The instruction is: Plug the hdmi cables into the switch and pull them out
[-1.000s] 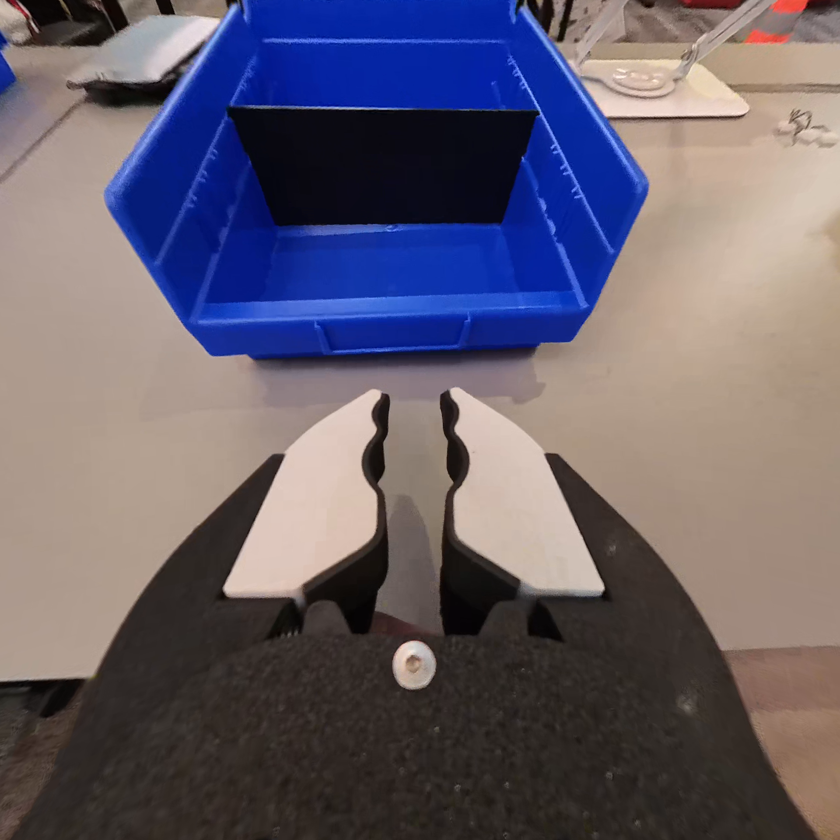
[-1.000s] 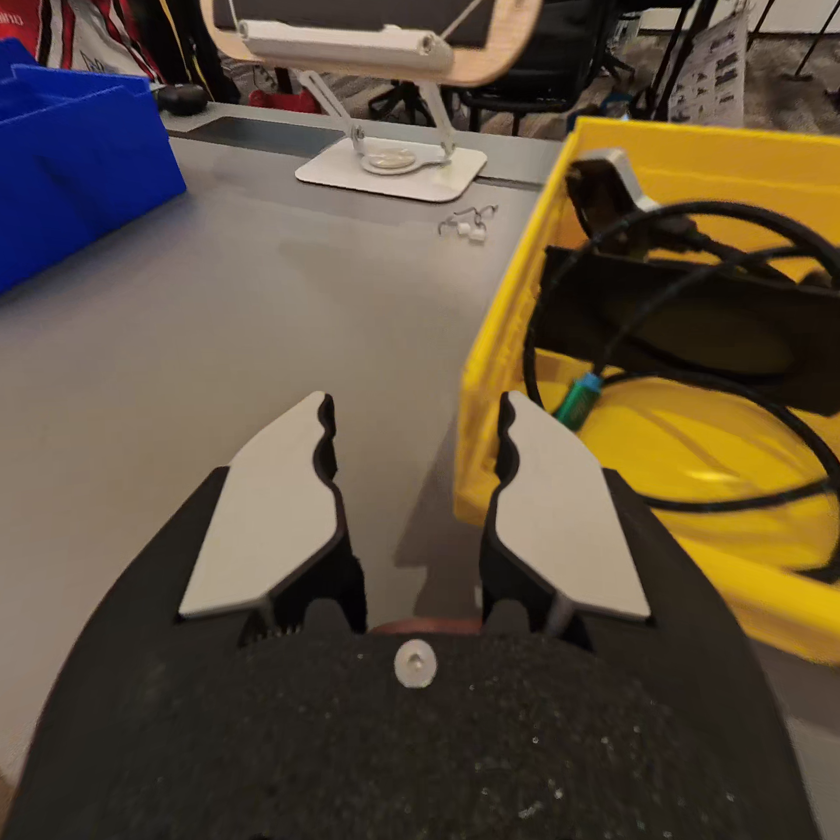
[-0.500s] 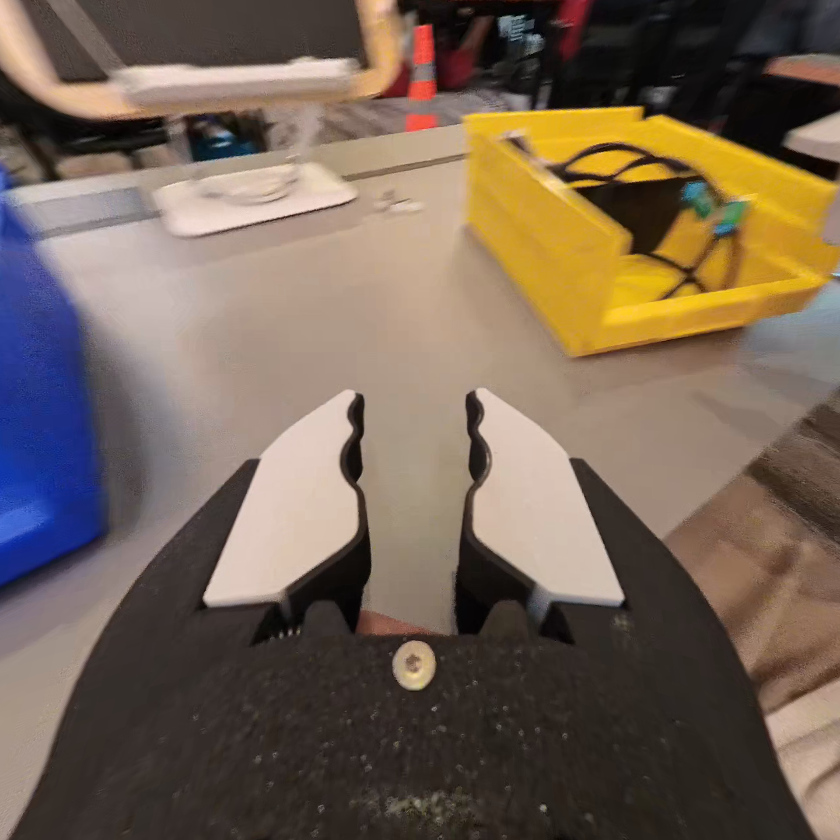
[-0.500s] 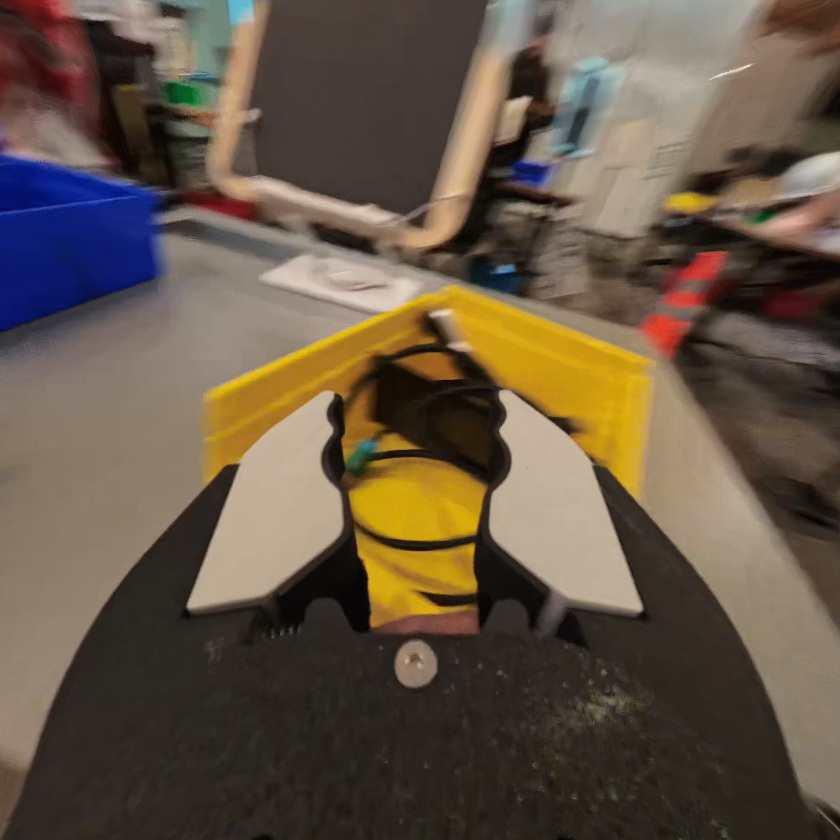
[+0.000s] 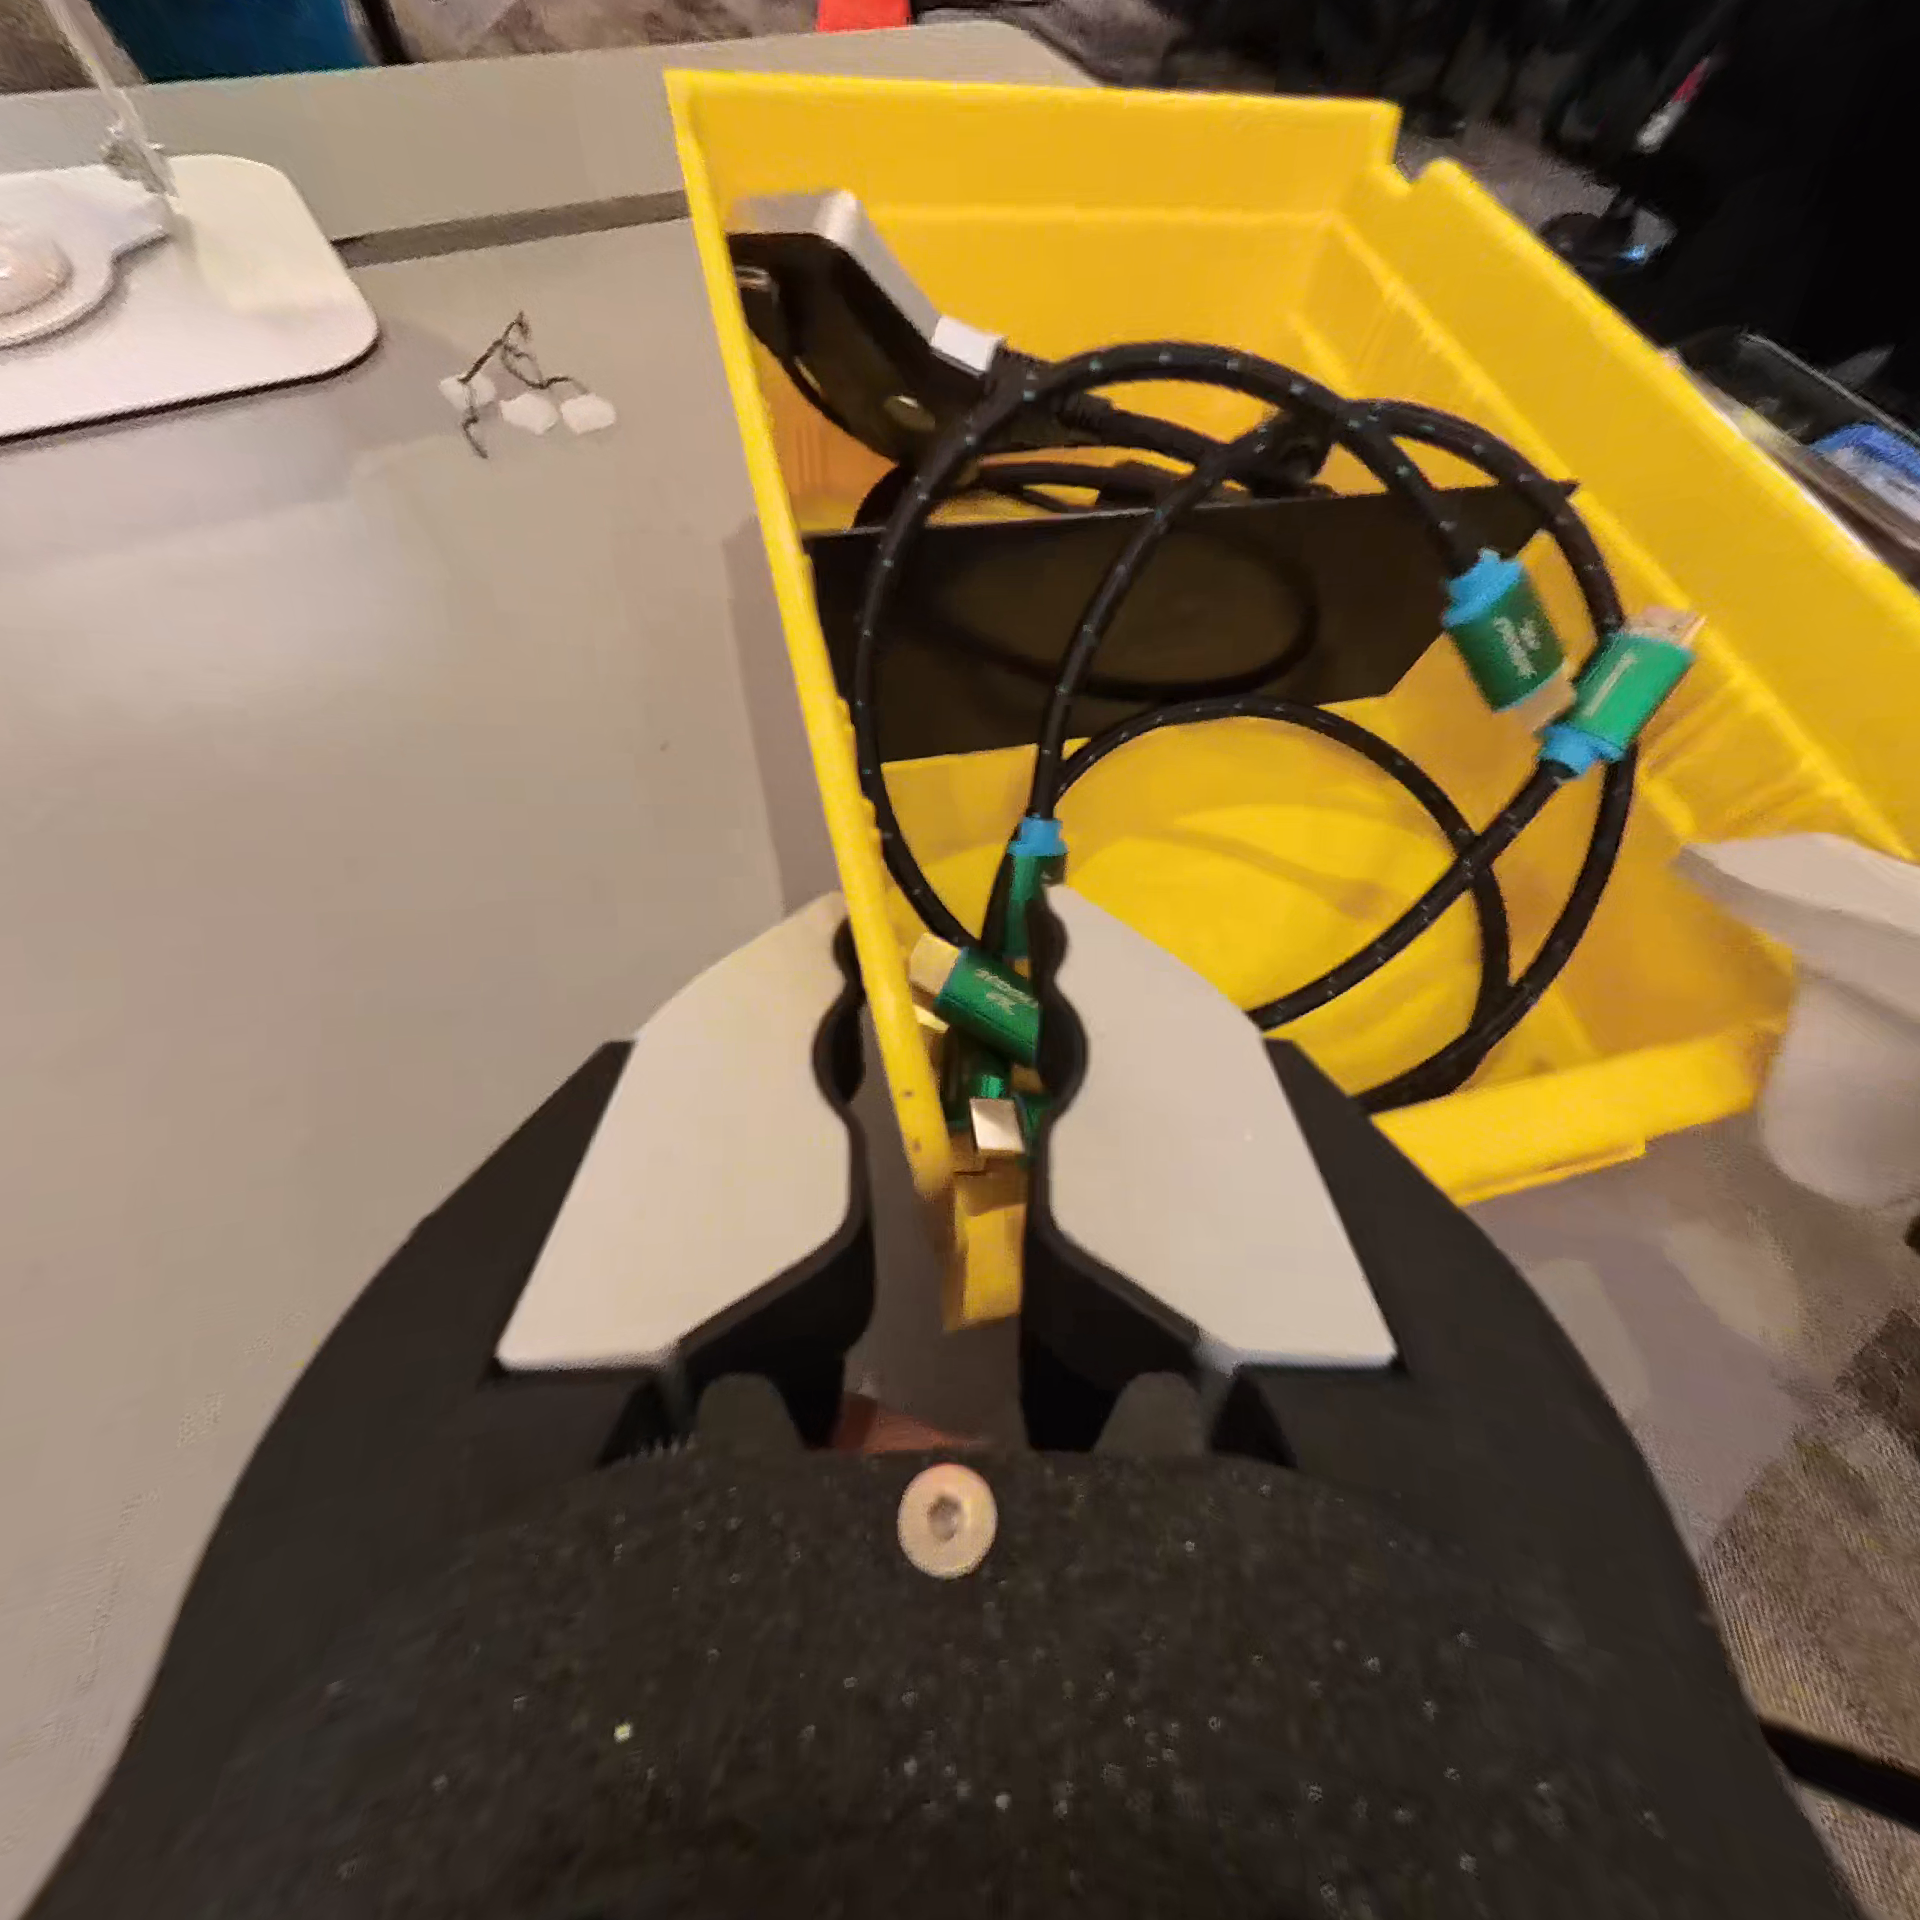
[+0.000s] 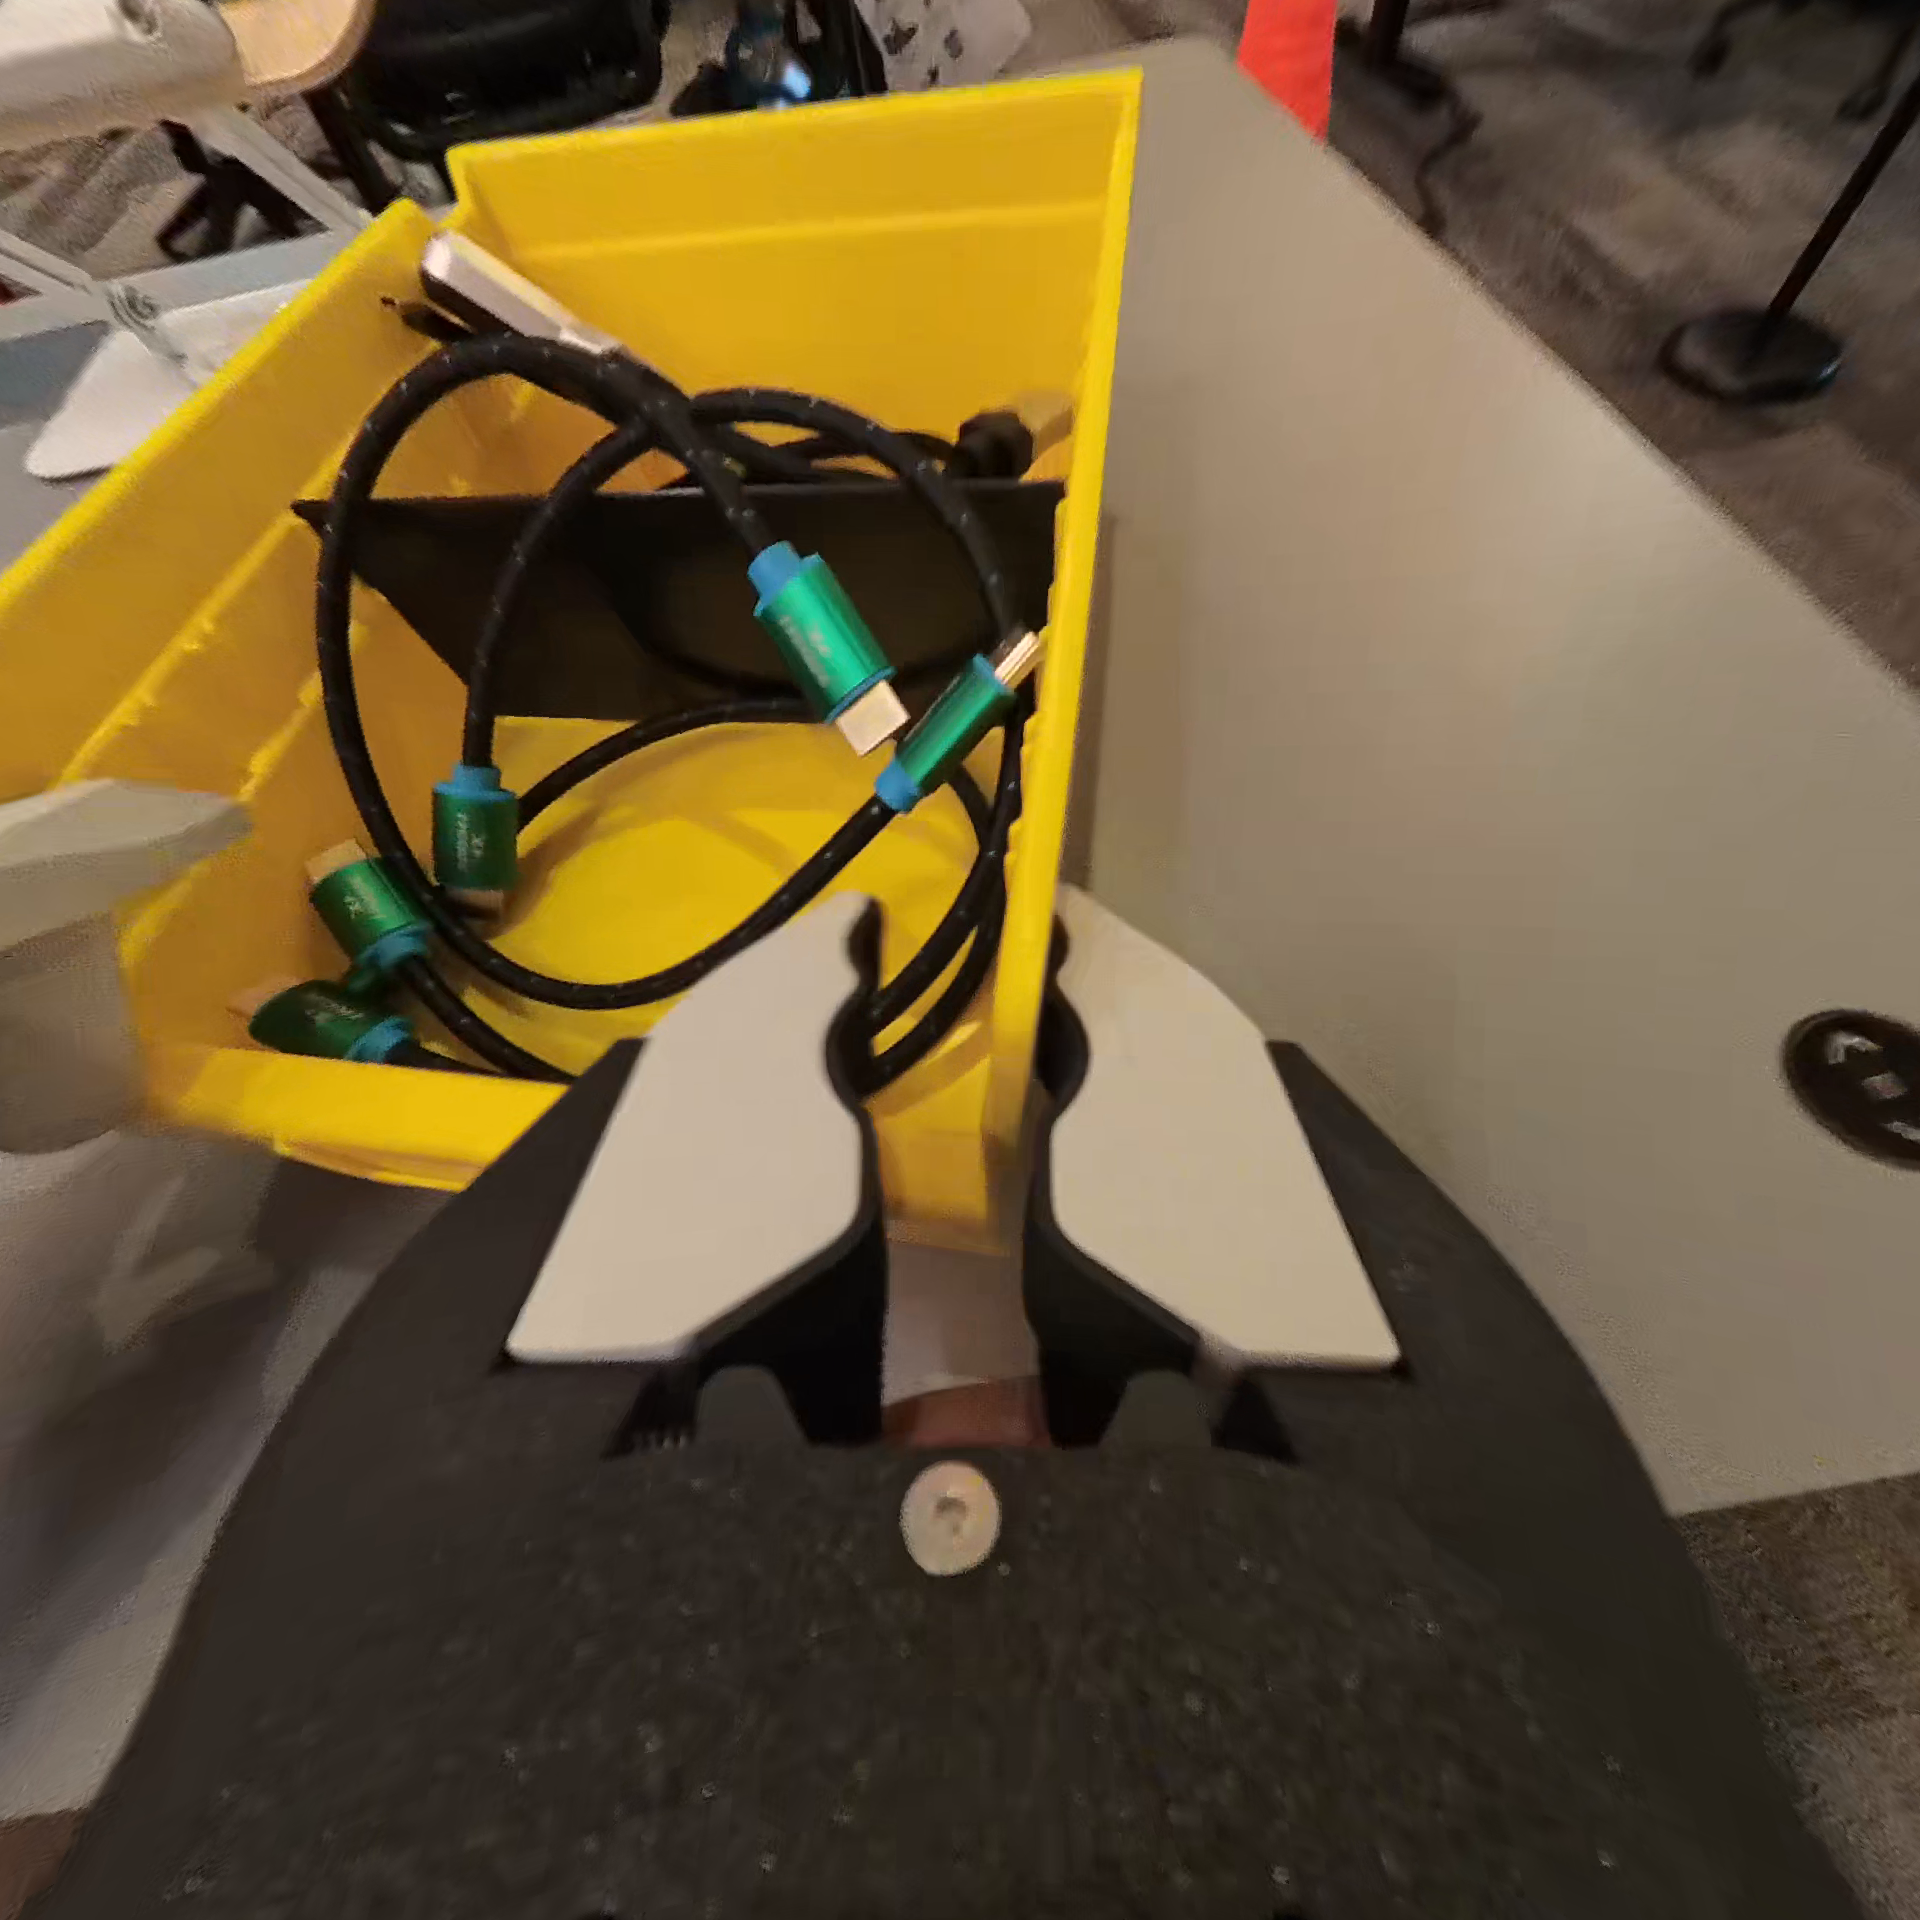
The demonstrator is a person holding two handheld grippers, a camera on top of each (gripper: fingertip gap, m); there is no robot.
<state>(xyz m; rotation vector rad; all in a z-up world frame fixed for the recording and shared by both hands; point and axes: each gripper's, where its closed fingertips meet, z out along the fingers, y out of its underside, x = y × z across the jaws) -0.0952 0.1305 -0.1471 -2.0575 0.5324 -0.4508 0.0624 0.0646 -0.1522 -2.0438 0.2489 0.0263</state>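
Left gripper [image 5: 951,925]: fingers spread, straddling the yellow bin's [image 5: 1039,135] near left wall. Right gripper [image 6: 961,925]: fingers spread astride the right wall. HDMI cables [image 5: 1091,623] lie coiled ahead, inside.

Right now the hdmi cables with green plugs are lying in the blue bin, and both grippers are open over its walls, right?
Not quite: the bin holding the hdmi cables is yellow, as the right wrist view shows. The left gripper and right gripper are open over its walls.
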